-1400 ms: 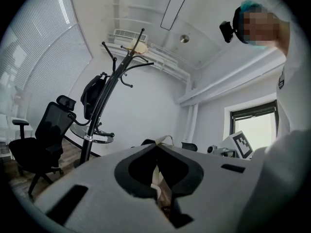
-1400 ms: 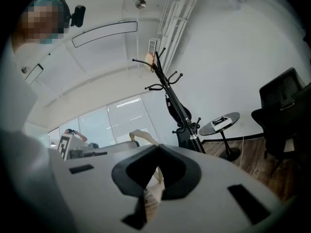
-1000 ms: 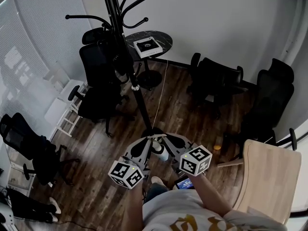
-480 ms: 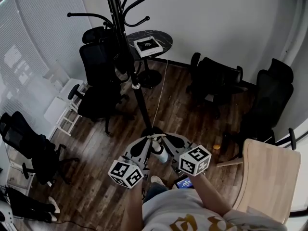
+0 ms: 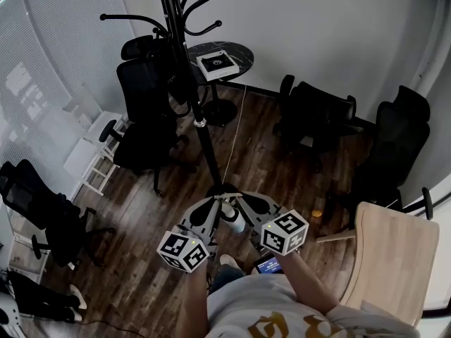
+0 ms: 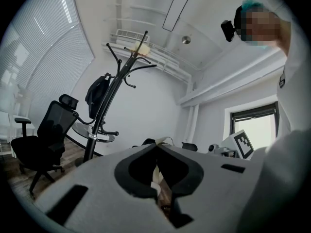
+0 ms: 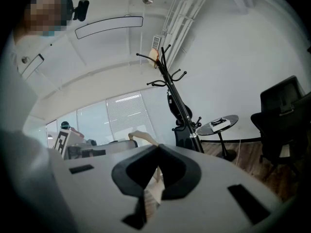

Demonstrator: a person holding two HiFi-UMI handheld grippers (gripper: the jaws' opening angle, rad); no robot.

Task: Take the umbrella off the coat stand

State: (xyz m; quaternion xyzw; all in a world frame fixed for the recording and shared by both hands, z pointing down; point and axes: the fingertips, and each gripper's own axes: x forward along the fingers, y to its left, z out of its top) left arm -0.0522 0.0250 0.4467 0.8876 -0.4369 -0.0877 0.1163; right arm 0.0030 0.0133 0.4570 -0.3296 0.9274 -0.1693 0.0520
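A tall black coat stand (image 5: pixel 202 136) rises from the wooden floor ahead of me, its curved hooks at the top. A black folded umbrella (image 5: pixel 180 83) hangs close against the pole, and it also shows as a dark bundle on the stand (image 6: pixel 97 95) in the left gripper view and along the pole (image 7: pixel 176 107) in the right gripper view. My left gripper (image 5: pixel 215 203) and right gripper (image 5: pixel 243 201) are held side by side low in front of me, near the stand's base and well below the umbrella. Both have their jaws together with nothing between them.
Black office chairs stand left (image 5: pixel 144 129) and right (image 5: pixel 317 122) of the stand. Behind it is a round dark table (image 5: pixel 243 55) with a white box (image 5: pixel 216 65). A pale wooden table (image 5: pixel 398 259) is at my right, a white rack (image 5: pixel 95 153) by the left window wall.
The grippers have stayed almost where they were, both still shut. The view has shifted slightly, so the coat stand sits a little further right and lower in the head view.
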